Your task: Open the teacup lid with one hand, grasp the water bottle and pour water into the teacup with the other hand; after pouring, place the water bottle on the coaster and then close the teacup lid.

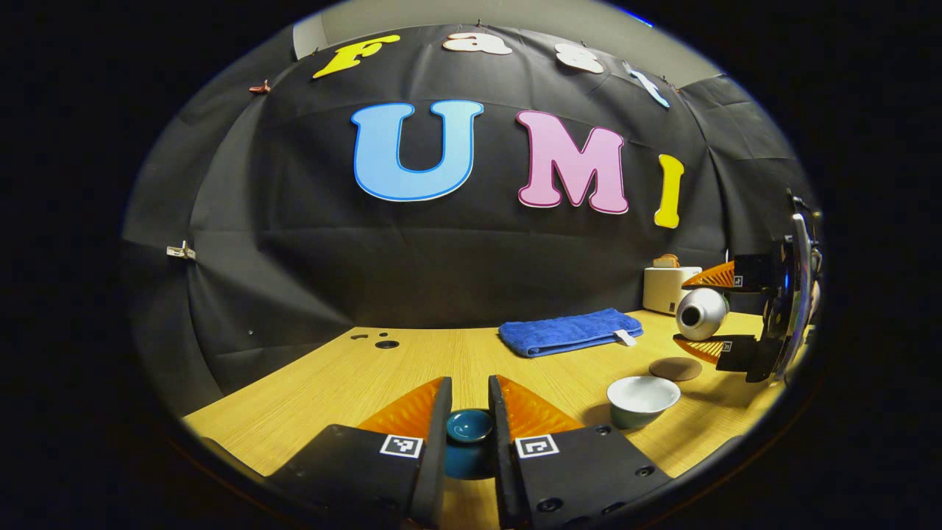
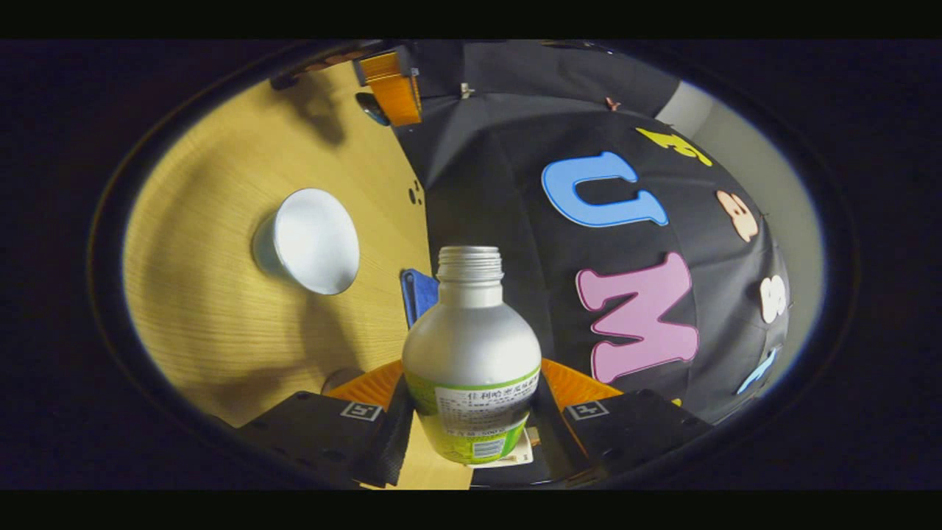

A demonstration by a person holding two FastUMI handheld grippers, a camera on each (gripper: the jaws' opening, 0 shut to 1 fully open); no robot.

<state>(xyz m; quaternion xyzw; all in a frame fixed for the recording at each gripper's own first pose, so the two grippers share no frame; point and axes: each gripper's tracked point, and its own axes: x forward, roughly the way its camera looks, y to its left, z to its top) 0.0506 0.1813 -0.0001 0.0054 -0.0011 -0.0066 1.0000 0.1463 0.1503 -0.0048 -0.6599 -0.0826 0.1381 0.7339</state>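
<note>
Left gripper view: left gripper [image 1: 471, 430] pinches the lid [image 1: 469, 425] between both fingers, off the cup [image 1: 642, 399], which stands open beside the coaster [image 1: 675, 368]. Right gripper [image 2: 471, 427] clamps the bottle [image 2: 471, 353], tipped sideways toward the cup. Judging by this, pouring is underway; parking the bottle and re-lidding remain.

A staged recording booth, not a lived-in room: black cloth [image 1: 471, 258] clipped up as a backdrop closes in a light wooden table [image 1: 441, 361] with cable holes. Household props sit on it: a folded blue towel [image 1: 568, 331], a white toaster [image 1: 668, 288], a round coaster [image 1: 675, 368].
</note>
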